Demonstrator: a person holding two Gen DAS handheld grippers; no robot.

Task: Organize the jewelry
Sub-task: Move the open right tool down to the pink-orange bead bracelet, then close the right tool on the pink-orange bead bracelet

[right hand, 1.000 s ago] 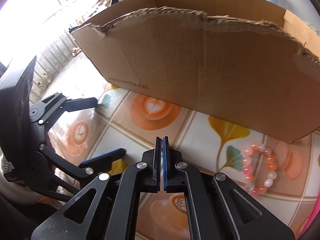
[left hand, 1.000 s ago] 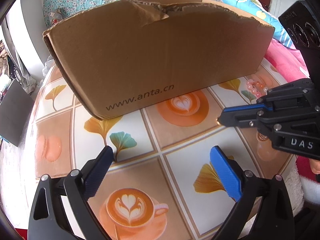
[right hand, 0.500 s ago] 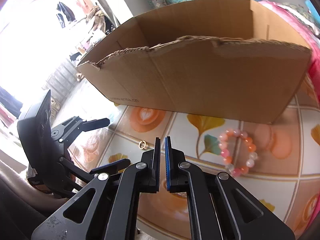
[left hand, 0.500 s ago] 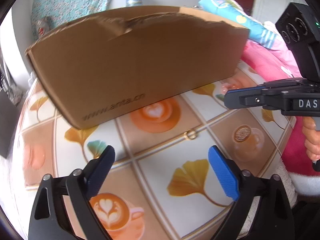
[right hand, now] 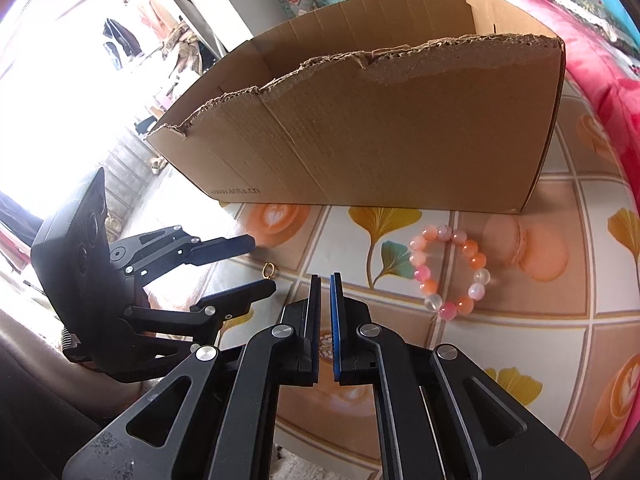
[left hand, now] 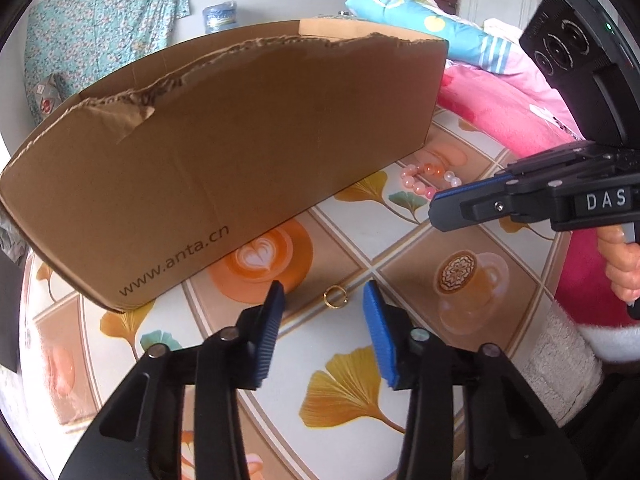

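A small gold ring (left hand: 335,297) lies on the patterned tablecloth (left hand: 404,268), in front of the open cardboard box (left hand: 240,152). My left gripper (left hand: 323,289) stands over it with the ring between its fingertips; its jaws are closing and the pads do not touch the ring. From the right wrist view the ring (right hand: 268,270) sits between the left gripper's (right hand: 259,265) two fingers. A pink and orange bead bracelet (right hand: 479,259) lies to the right by the box corner (right hand: 380,140). My right gripper (right hand: 325,278) is shut with nothing in it and hovers left of the bracelet (left hand: 419,189).
A pink blanket (left hand: 500,112) and a blue pillow (left hand: 400,8) lie behind the table at the right. A person's hand (left hand: 620,264) holds the right gripper's handle. The table edge runs close along the right and the near side.
The left jaws have narrowed from wide to either side of the ring, and the gripper has come closer to it. The right gripper has shifted sideways and stays shut.
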